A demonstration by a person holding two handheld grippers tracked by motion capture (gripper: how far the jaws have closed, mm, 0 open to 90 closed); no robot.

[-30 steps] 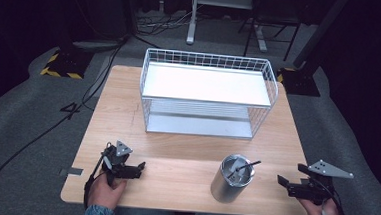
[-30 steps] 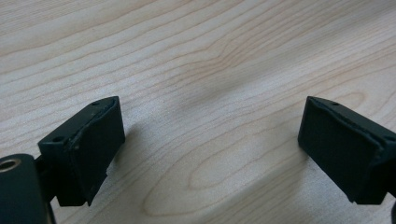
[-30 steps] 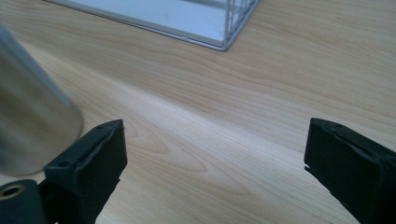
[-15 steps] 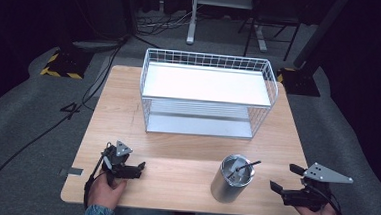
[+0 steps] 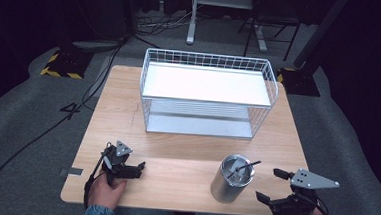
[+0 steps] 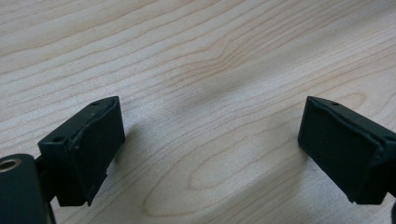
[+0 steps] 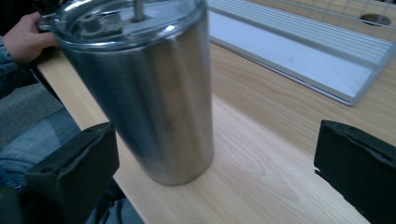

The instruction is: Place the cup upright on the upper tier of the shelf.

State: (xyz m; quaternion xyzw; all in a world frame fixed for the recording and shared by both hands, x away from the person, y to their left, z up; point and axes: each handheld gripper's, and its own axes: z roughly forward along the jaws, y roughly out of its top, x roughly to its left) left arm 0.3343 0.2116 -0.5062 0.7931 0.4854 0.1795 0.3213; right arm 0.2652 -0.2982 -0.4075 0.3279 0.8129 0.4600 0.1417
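Near the table's (image 5: 185, 160) front edge, a steel cup (image 5: 231, 178) stands just left of the right gripper (image 5: 272, 187), whose jaws gape wide, empty; the left gripper (image 5: 140, 167) also spreads wide, empty.

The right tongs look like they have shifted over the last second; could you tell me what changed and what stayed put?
The right tongs moved toward the person's edge of the table and turned to face the steel cup, open, holding nothing. The left tongs, the cup and the wire basket stayed where they were.
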